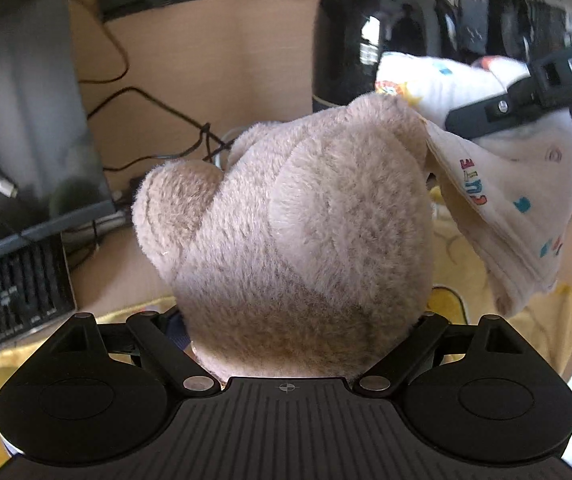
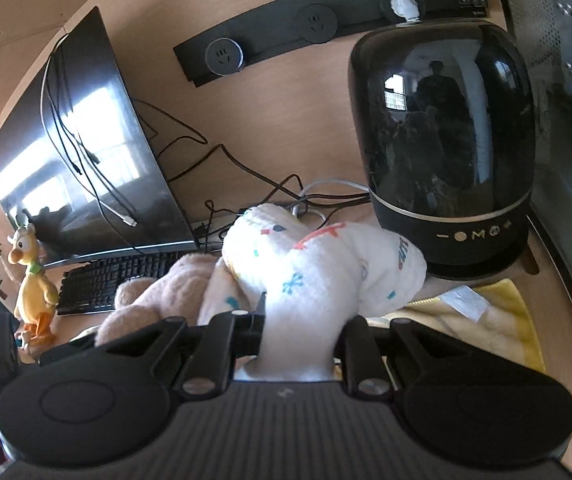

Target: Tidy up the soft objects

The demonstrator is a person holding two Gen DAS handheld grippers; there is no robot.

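My right gripper [image 2: 300, 332] is clamped tight on a bunched white printed cloth [image 2: 318, 264], which rises ahead of the jaws. My left gripper [image 1: 306, 320] has the tan plush bear [image 1: 298, 220] between its jaws; the fingertips are hidden by fur, so I cannot tell whether the pads press. The cloth drapes against the bear's head. Below both lies a yellow blanket [image 2: 498, 320]. A glossy black speaker [image 2: 446, 140] stands just behind; a keyboard [image 2: 117, 280] and monitor [image 2: 77, 152] sit to the left.
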